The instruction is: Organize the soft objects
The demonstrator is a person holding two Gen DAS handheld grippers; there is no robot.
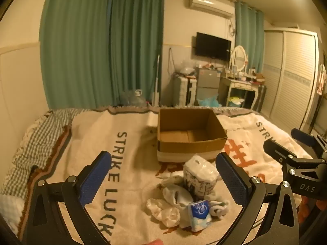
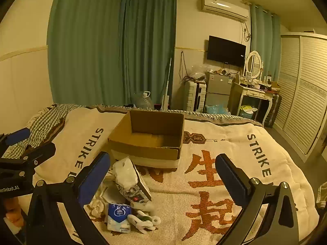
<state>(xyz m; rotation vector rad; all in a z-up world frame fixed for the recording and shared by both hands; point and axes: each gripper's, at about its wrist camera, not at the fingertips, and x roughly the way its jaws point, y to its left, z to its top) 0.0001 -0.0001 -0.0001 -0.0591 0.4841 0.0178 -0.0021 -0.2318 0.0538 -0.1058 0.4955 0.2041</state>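
An open, empty cardboard box (image 1: pixel 190 136) sits on the bed; it also shows in the right wrist view (image 2: pixel 147 138). In front of it lies a pile of soft items: a plastic-wrapped tissue pack (image 1: pixel 199 175) (image 2: pixel 130 180), a small blue tissue packet (image 1: pixel 199 211) (image 2: pixel 118 214) and white socks (image 1: pixel 169 202) (image 2: pixel 145 220). My left gripper (image 1: pixel 163 181) is open and empty, hovering over the pile. My right gripper (image 2: pixel 163 177) is open and empty, to the right of the pile; it also shows at the right edge of the left wrist view (image 1: pixel 290 149).
The bed is covered by a cream blanket (image 2: pixel 224 163) printed "STRIKE LUCK". A checked cloth (image 1: pixel 40 134) lies at the left. Beyond the bed are green curtains (image 1: pixel 102 47), a small fridge (image 2: pixel 217 89), a dressing table (image 2: pixel 255 96) and a wardrobe (image 2: pixel 302 94).
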